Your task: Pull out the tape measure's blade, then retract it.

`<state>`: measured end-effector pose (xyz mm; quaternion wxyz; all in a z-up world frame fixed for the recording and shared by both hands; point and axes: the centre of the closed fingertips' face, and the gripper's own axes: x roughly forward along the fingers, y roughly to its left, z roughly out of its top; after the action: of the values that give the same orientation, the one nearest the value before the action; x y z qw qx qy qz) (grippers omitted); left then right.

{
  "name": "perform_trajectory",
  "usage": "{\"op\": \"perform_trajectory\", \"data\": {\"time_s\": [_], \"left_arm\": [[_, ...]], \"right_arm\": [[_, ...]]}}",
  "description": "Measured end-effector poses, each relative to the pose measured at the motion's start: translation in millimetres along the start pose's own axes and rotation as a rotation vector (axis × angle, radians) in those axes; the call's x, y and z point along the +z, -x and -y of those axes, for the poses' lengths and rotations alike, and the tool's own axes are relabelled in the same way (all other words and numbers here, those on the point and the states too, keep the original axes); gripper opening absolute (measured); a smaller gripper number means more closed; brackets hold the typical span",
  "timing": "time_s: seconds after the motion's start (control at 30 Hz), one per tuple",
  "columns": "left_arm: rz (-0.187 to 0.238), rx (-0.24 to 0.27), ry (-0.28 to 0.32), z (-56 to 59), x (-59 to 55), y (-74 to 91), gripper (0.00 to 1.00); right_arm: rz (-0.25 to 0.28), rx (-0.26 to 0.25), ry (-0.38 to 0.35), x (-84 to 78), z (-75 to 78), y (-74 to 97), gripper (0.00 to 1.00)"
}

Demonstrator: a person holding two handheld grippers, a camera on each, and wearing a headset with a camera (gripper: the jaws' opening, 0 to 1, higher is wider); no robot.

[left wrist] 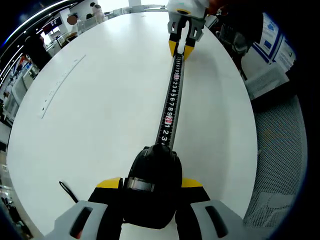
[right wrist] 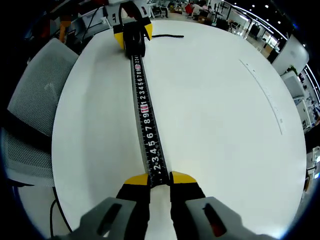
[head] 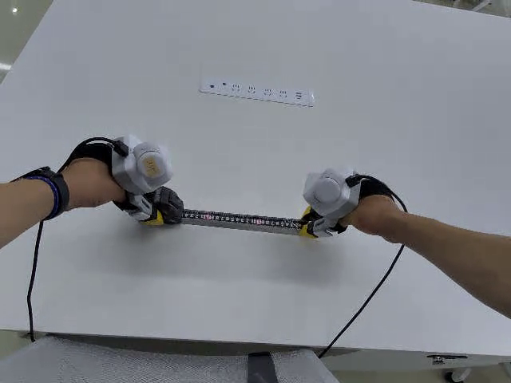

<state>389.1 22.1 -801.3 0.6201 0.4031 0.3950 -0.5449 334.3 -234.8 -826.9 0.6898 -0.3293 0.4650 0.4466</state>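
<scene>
The tape measure's black case (left wrist: pixel 150 187) sits between my left gripper's (left wrist: pixel 150 184) yellow-tipped jaws, which are shut on it. In the head view the case (head: pixel 166 207) lies at the left of the white table. Its blade (head: pixel 239 219) runs out to the right, numbers up, low over the table. My right gripper (right wrist: pixel 159 178) is shut on the blade's end (right wrist: pixel 157 172). In the head view that gripper (head: pixel 313 227) is on the right. In the left gripper view the blade (left wrist: pixel 171 100) stretches away to the right gripper (left wrist: pixel 181 47). In the right gripper view the blade (right wrist: pixel 145 110) leads to the case (right wrist: pixel 134 42).
A white power strip (head: pixel 257 92) lies farther back on the table (head: pixel 319 48). Black cables hang off the table's near edge on both sides. A grey mesh chair (head: pixel 160 363) stands just below the near edge. People and desks show far off in the room.
</scene>
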Motion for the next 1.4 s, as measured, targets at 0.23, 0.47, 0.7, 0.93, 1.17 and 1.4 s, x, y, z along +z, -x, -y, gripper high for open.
{"op": "perform_trajectory", "data": {"time_s": [0.23, 0.47, 0.7, 0.93, 1.17, 1.4], "left_arm": [[0.001, 0.0, 0.001, 0.3, 0.1, 0.1, 0.38], [0.009, 0.009, 0.01, 1.1, 0.3, 1.3, 0.38], [0.003, 0.015, 0.029, 0.1, 1.2, 0.2, 0.39], [-0.004, 0.061, 0.061, -2.6, 0.4, 2.7, 0.4], [0.114, 0.103, 0.203, -7.1, 7.6, 16.1, 0.45], [0.171, 0.155, 0.307, -11.1, 5.8, 29.3, 0.51]], "right_arm": [[0.003, 0.001, 0.008, -0.1, 0.0, 0.0, 0.14], [0.0, 0.01, 0.017, 0.7, 0.3, -0.4, 0.14], [-0.026, -0.009, 0.016, -1.8, 0.6, -0.4, 0.16], [-0.049, -0.05, 0.02, -0.3, 0.6, -1.9, 0.16], [-0.008, -0.075, -0.009, 5.0, -2.4, -1.0, 0.25], [0.027, -0.101, -0.077, 8.2, -5.3, 0.9, 0.32]]}}
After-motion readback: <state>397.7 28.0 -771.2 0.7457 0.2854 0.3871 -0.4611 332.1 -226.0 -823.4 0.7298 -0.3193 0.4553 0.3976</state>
